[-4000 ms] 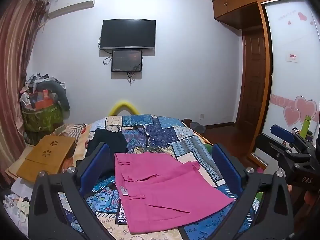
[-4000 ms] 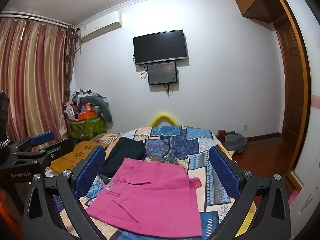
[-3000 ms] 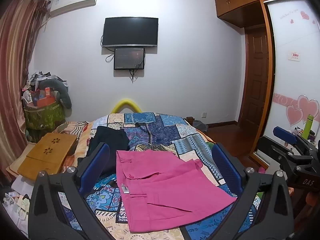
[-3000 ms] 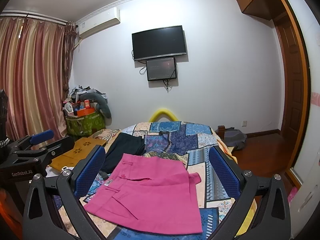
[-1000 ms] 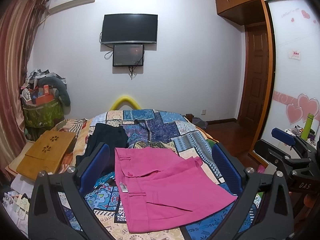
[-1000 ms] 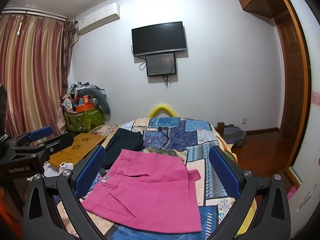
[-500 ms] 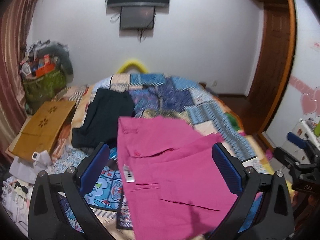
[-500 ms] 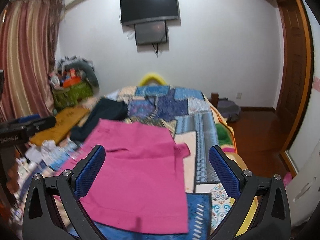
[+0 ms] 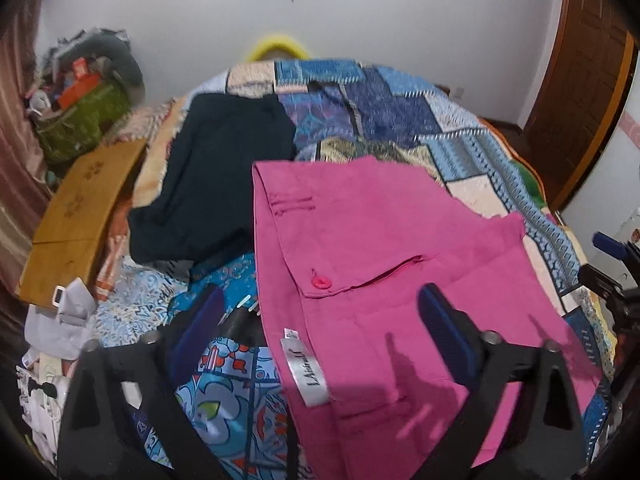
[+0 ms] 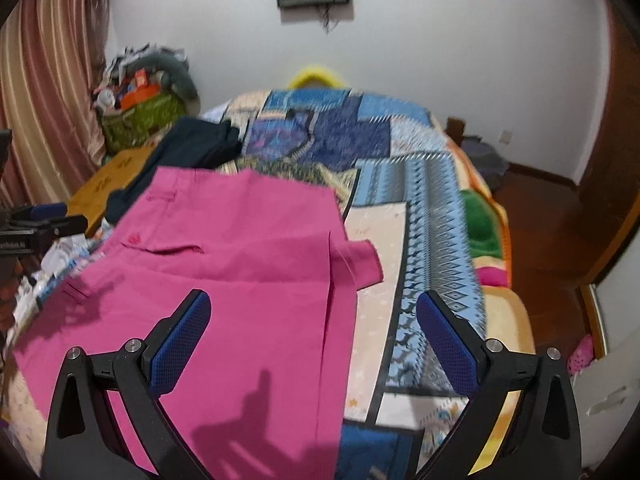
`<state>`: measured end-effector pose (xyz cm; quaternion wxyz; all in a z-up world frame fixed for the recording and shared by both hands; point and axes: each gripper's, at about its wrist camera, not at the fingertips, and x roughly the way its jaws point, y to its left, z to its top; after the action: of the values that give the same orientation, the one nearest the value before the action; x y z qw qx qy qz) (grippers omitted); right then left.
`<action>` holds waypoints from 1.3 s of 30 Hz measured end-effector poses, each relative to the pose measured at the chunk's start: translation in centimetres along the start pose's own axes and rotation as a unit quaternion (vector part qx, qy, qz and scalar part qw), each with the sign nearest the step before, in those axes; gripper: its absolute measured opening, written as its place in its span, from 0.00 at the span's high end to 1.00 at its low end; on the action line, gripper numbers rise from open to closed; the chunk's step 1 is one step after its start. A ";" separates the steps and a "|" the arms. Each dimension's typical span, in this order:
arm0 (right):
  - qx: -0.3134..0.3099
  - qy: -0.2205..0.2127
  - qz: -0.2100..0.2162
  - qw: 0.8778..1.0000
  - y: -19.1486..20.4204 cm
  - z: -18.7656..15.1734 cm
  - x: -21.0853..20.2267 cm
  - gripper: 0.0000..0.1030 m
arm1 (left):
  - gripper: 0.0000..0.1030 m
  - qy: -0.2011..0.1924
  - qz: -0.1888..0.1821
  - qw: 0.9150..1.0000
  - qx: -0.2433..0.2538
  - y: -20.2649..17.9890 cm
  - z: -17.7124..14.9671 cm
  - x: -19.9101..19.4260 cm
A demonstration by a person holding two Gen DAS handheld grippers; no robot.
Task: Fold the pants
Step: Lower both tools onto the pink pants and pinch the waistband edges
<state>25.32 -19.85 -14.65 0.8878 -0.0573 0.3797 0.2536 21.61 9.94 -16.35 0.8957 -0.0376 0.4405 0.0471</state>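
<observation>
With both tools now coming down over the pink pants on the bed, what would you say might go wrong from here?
1. The pink pants lie on a loose patchwork blanket; an open tool might pinch the blanket along with the cloth.
2. The left tool straddles the waistband edge near the white label; it may catch only the label or one layer.
3. The dark garment lies right beside the waistband and could be dragged along.

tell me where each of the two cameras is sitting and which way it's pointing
Left wrist: on the left gripper, angled down over the pink pants' waistband; its open fingers and the right gripper's tip show.
Right wrist: on the right gripper, facing the pants' right edge; its open fingers show.
Shared: pants, dark garment, patchwork quilt.
</observation>
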 end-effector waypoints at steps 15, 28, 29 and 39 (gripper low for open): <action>0.033 0.113 0.058 0.991 -4.2 0.5 8.2 0.41 | 0.58 0.095 -0.047 0.994 0.000 1.0 -0.5 5.2; 0.042 0.155 0.093 0.983 -4.1 0.5 11.0 0.93 | 0.60 0.169 -0.125 0.977 -0.043 2.5 0.2 9.2; 0.042 0.151 0.093 0.983 -4.1 0.3 10.7 0.94 | 0.66 0.168 -0.118 0.978 -0.033 2.2 0.3 9.2; 0.010 0.148 0.065 0.987 -3.8 -0.8 7.9 0.99 | 0.92 0.140 -0.049 0.986 0.076 0.5 1.0 8.6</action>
<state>31.26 -20.20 -21.11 0.8039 -0.0601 0.5124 0.2959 27.59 11.01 -22.61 0.8266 0.0025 0.5617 -0.0358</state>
